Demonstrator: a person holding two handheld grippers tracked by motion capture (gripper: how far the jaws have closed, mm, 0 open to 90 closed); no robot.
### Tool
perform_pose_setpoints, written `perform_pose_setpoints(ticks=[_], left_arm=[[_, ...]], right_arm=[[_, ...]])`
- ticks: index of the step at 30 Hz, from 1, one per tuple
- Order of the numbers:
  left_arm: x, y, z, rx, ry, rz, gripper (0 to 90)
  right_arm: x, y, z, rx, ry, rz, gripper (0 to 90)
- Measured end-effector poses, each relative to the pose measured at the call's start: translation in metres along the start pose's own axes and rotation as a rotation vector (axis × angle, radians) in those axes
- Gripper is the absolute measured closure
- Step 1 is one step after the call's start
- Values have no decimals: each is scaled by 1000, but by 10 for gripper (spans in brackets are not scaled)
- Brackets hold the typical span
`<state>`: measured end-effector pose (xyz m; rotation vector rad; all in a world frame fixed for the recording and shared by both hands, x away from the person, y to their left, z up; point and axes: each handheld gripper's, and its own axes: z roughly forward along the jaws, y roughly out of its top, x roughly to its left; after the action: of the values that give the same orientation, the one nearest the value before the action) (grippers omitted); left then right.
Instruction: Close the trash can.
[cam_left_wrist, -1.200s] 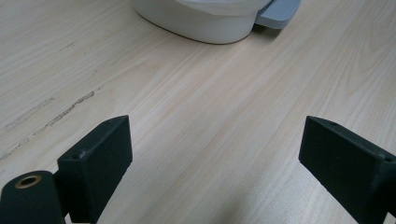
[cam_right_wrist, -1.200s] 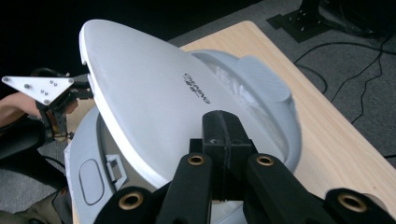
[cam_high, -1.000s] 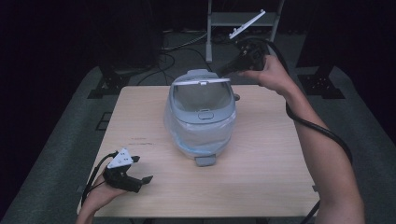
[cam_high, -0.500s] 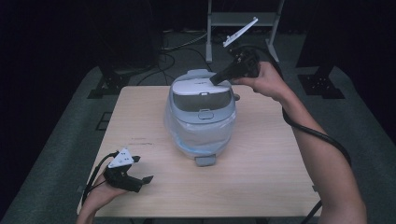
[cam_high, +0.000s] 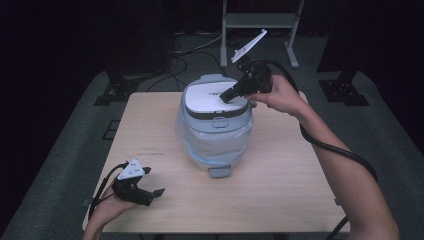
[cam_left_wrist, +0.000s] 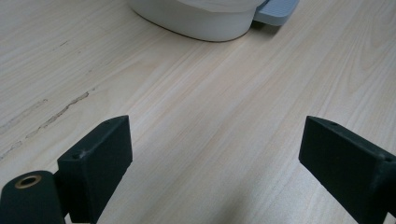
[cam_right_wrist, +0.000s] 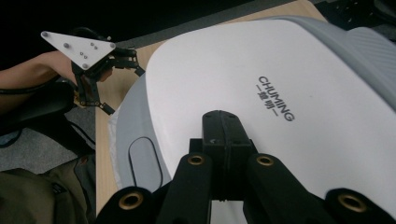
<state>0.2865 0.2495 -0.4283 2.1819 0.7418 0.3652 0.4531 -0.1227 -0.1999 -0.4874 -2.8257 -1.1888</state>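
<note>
A white and grey rice cooker (cam_high: 215, 122) stands on the wooden table (cam_high: 280, 185), toward the far edge and about midway between the left and right edges, its lid down and a small grey tab (cam_high: 220, 172) jutting from its base toward the near edge. The right gripper (cam_high: 227, 96) reaches in from the far right side with its jaws clenched together and nothing between them; the closed tips rest on, or just above, the white top of the lid (cam_right_wrist: 261, 93), near the printed brand lettering, and contact cannot be told for sure. In the right gripper view the closed jaws point across the lid toward the latch button (cam_right_wrist: 144, 163) at the cooker's front. The left gripper (cam_high: 150, 194) lies low near the table's near left corner, well apart from the cooker, with its jaws spread wide and empty over bare wood.
</note>
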Motion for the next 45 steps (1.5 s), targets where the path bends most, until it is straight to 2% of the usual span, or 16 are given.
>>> perform_pose_setpoints(ticks=[4,15,23,26,29,32,45], left_arm=[[0,1,0,2,-2,4,87],[-1,0,4,12,-9,11,87],[-1,0,4,10,-8,9,88],[-1,0,5,3,-11,4,87],[-1,1,5,0,-13,3,87],[-1,0,6,3,-12,2,87],[0,0,5,1,-10,1,87]], right_arm=[[4,-6,7,3,14,-2,895],[8,-11,16,10,9,-14,896],[14,-10,17,9,-23,-26,892],[18,-10,17,12,-58,-49,881],[19,-10,17,12,-65,-52,881],[19,-12,17,-5,-60,-40,886],[17,-19,17,-52,-57,-50,896]])
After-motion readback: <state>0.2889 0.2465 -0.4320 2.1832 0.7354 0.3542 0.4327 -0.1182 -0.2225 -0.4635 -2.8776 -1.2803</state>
